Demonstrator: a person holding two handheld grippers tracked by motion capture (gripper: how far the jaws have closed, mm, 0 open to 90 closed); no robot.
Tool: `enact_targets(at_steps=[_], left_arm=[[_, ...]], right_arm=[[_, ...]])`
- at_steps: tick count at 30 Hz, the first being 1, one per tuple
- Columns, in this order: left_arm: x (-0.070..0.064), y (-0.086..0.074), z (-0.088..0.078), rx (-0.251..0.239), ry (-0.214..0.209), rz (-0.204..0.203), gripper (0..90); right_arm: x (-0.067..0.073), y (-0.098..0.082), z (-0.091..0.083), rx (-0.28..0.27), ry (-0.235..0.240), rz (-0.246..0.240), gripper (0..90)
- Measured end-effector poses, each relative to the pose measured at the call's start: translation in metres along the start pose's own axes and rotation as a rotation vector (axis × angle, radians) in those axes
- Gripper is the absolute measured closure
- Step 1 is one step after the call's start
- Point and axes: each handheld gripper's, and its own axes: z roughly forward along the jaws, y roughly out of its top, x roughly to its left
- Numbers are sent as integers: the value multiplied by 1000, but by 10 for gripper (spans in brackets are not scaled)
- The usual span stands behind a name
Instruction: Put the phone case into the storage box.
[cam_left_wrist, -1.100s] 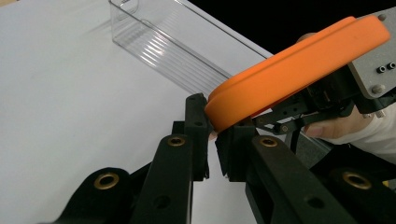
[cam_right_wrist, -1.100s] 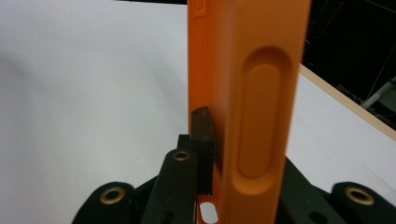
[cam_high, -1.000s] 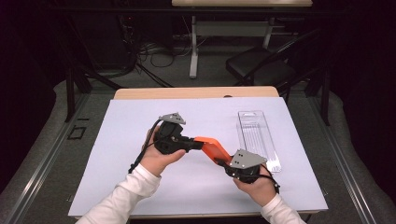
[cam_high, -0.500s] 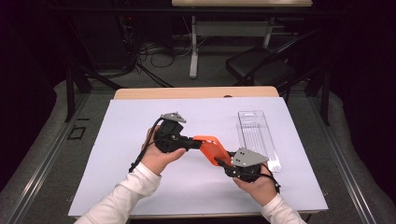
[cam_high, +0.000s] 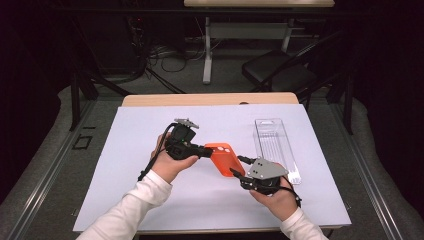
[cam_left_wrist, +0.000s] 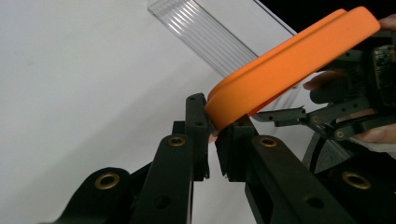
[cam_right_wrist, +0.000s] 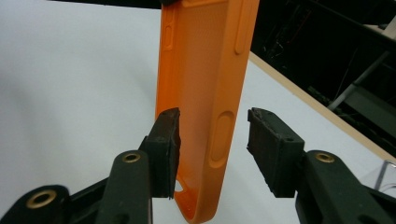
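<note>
Left gripper (cam_high: 202, 150) fingers clamp the soft orange silicone phone case (cam_high: 225, 158), steadying it aloft | right gripper (cam_high: 239, 167) fingers, just opening, stand apart around its far end, letting you regrip.

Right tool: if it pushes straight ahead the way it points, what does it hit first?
The orange case. It already stands between the right tool's jaws, which have just been opening, one pad near its edge. Past it the left tool grips the far end; depth there is unclear.

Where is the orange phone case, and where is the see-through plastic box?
orange phone case (cam_high: 223, 156), high view, on its flat back.
see-through plastic box (cam_high: 274, 140), high view, on its ribbed middle.
</note>
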Motion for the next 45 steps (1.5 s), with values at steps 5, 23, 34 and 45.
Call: enact_targets(at_steps=[5, 23, 34, 45], left_arm=[[4, 1, 1, 2, 16, -26, 835], [11, 9, -1, 54, 73, -134, 834], [12, 15, 2, 99, 108, -131, 835], [4, 23, 9, 162, 133, -105, 835]], right_arm=[[-1, 1, -2, -11, -17, -13, 523], [-4, 13, -6, 24, -104, 41, 371], [-7, 20, 1, 51, -155, 103, 255], [-5, 25, 4, 62, -169, 80, 222]])
